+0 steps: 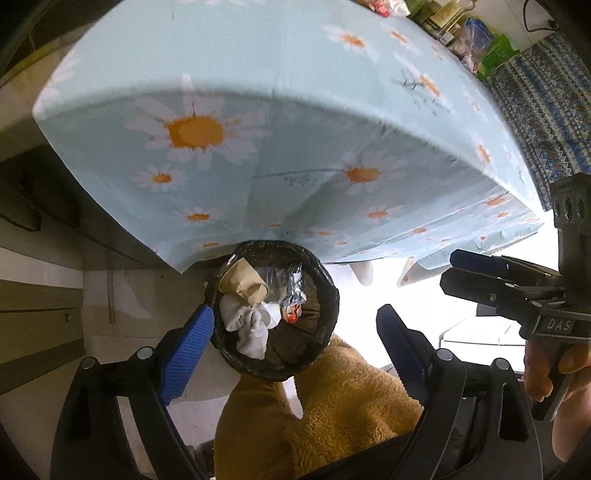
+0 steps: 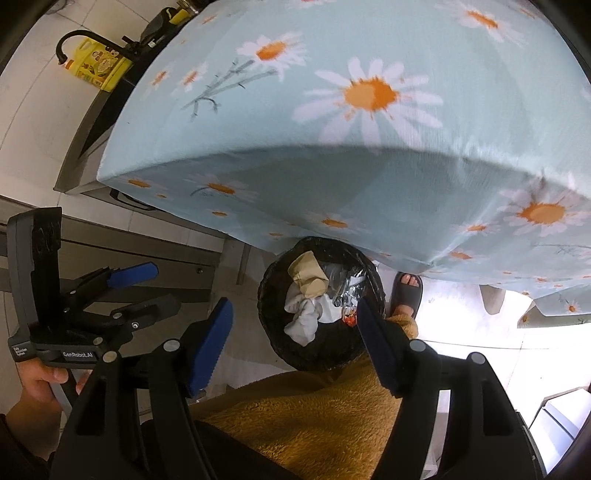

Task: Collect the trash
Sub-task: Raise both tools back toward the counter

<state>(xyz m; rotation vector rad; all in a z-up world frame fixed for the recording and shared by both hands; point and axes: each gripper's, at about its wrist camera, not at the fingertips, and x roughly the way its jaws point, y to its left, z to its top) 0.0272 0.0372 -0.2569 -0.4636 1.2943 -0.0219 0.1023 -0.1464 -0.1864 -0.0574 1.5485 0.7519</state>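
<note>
A round bin with a black liner (image 1: pixel 325 280) stands on the floor under the table's edge. In it lie brown paper (image 1: pixel 242 282), white tissue (image 1: pixel 247 325), a silvery wrapper (image 1: pixel 293 291) and clear plastic. The bin also shows in the right wrist view (image 2: pixel 271 295). My left gripper (image 1: pixel 295 343) is open and empty above the bin, blue pads spread either side of it. My right gripper (image 2: pixel 291 339) is open and empty above the bin too. The right gripper shows at the right of the left wrist view (image 1: pixel 454 271); the left gripper shows at the left of the right view (image 2: pixel 162 288).
A table with a light blue daisy cloth (image 1: pixel 258 74) fills the upper part of both views. Clutter (image 1: pixel 461 33) sits at its far edge. The person's mustard fleece legs (image 2: pixel 306 417) and sandalled foot (image 2: pixel 406 291) are beside the bin. A yellow jug (image 2: pixel 99 64) stands on the floor far left.
</note>
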